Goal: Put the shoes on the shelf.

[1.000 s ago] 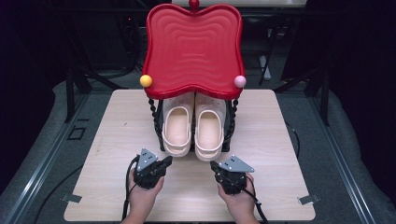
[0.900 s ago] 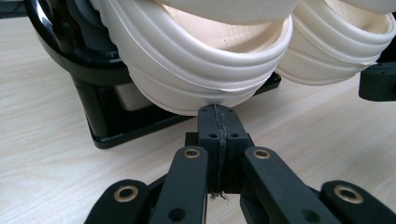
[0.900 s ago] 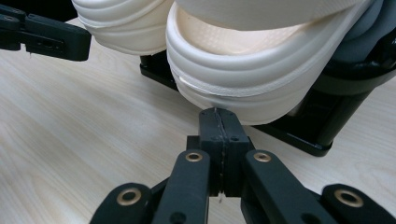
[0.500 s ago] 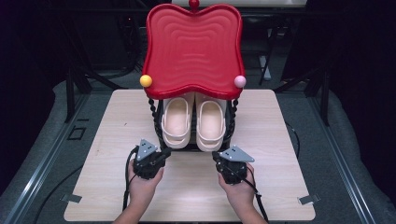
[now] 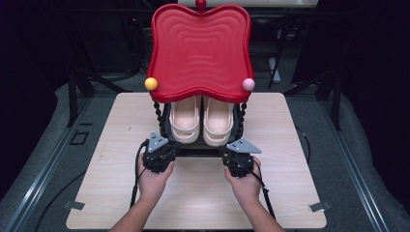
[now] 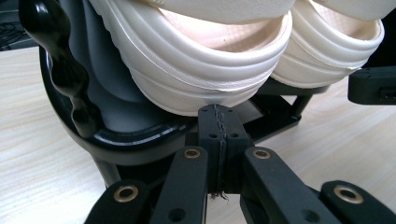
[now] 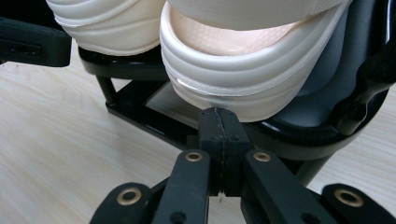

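**Inspector:** Status of the tools?

**Assistant:** Left gripper (image 5: 158, 153) and right gripper (image 5: 238, 157) both have jaws pressed together, nothing between them. Each tip sits just at the heel of a cream sandal (image 6: 196, 70), (image 7: 252, 70).

**Inspector:** Location of the sandals?

**Assistant:** Side by side on the black rack (image 5: 193, 151), under the red tray (image 5: 200, 48), on the table (image 5: 300, 193).

**Inspector:** Risk?

**Assistant:** In my judgement, closed tips can only push. A shove could slide a sandal deeper or tip the top-heavy rack.

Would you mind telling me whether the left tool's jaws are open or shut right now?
Shut. In the left gripper view the left tool has its two black jaws pressed flat together, gripping nothing, just below the heel of a cream rubber clog.
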The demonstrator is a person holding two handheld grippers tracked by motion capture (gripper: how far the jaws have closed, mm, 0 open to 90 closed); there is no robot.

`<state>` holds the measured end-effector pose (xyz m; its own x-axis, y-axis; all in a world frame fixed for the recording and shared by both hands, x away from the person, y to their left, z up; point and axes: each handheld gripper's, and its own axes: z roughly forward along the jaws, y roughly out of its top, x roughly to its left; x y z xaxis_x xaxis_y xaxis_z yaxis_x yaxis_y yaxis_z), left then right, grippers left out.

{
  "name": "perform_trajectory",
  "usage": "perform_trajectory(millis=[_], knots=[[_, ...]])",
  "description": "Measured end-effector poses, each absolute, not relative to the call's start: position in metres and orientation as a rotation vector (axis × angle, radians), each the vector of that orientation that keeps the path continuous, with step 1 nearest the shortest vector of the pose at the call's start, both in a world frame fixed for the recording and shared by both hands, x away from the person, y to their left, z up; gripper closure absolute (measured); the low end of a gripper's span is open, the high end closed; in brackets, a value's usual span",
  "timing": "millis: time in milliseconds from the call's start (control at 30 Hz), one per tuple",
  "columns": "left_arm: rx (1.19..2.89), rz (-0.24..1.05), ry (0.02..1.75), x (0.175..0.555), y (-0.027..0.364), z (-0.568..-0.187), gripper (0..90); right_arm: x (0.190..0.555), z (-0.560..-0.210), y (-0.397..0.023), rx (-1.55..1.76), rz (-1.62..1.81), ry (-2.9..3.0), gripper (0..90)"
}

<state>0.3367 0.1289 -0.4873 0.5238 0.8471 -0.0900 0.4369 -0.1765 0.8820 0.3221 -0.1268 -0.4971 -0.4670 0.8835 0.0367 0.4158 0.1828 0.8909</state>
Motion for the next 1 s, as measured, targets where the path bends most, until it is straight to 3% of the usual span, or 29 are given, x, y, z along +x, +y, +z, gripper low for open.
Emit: perform_trajectory(millis=[1000], knots=[[1.823,0.52,1.114,0.359,0.122,-0.496,90.0,0.351,-0.502,-0.118,1.278,1.229,1.952,88.9]])
